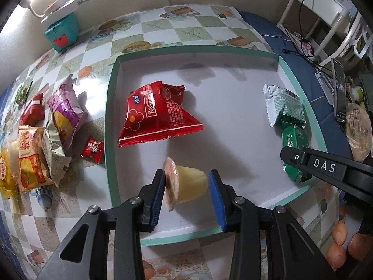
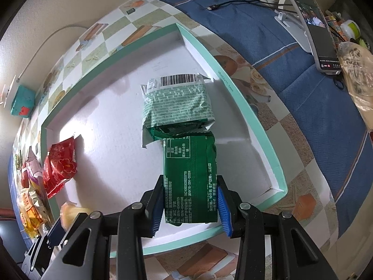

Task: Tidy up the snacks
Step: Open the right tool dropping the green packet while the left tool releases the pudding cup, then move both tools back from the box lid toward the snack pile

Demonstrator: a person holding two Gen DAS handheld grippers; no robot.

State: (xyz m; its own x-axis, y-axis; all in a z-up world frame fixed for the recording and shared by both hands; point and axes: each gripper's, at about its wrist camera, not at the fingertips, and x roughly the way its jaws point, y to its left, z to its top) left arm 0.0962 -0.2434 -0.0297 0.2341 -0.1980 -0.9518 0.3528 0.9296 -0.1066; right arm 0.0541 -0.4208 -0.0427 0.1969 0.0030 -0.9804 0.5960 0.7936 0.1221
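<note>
The landmark is the shallow tray (image 1: 112, 107), white inside with a mint-green rim, lying on the checkered tablecloth (image 1: 163, 28). Left gripper (image 1: 186, 196) is over the near part of the tray, jaws clamped on a yellow jelly cup (image 1: 191, 184): the cup lies sideways between the blue pads, its foil lid against the left pad and its base against the right pad. Right gripper (image 2: 190, 200) is at the near right side of the tray, jaws closed on a dark green packet (image 2: 188, 177), held by its long edges; the packet's far end touches or just overlaps a second packet. That second one, a green-and-silver packet (image 2: 177, 102) with a barcode on it, lies inside the tray along the right wall, beyond the held packet. A red bag (image 1: 156, 114) lies inside the tray near its middle, towards the left wall. Outside the tray, left of its left wall, a loose group of snacks sits on the cloth: a purple bag (image 1: 65, 109), a small red candy (image 1: 92, 149) just beside the wall, a red pouch (image 1: 32, 112), and yellow-orange bags (image 1: 28, 163). A teal box (image 1: 63, 32) stands well beyond the tray's far left corner, against the wall. A phone on a stand (image 2: 319, 30) is on the blue cloth (image 2: 268, 35) beyond the tray's right wall.
</note>
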